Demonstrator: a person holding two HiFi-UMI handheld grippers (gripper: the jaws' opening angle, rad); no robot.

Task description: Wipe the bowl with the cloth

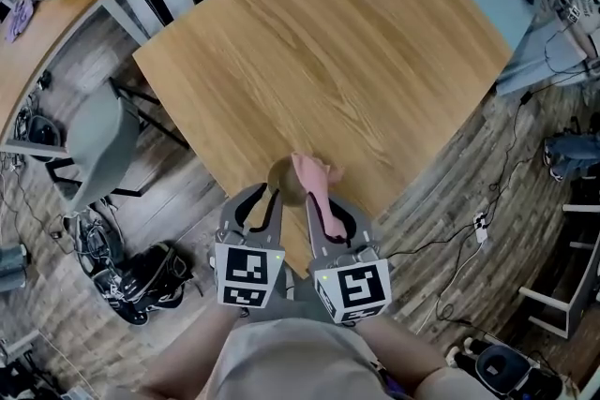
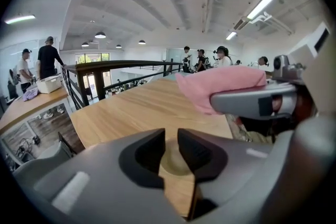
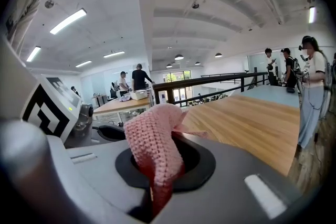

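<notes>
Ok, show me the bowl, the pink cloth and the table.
bowl (image 2: 172,160): left gripper view, the rounded pale part seen between the jaws.
pink cloth (image 3: 152,144): right gripper view, the knitted fold above the jaws.
table (image 1: 328,61): head view, bare wooden top.

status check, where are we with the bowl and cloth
Left gripper open, bowl showing between its jaws. Right gripper shut on pink cloth, right beside the bowl. Nothing seen in the way.

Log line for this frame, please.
left tool open at bowl | right tool shut on cloth | bowl at table edge | cloth beside bowl
</notes>
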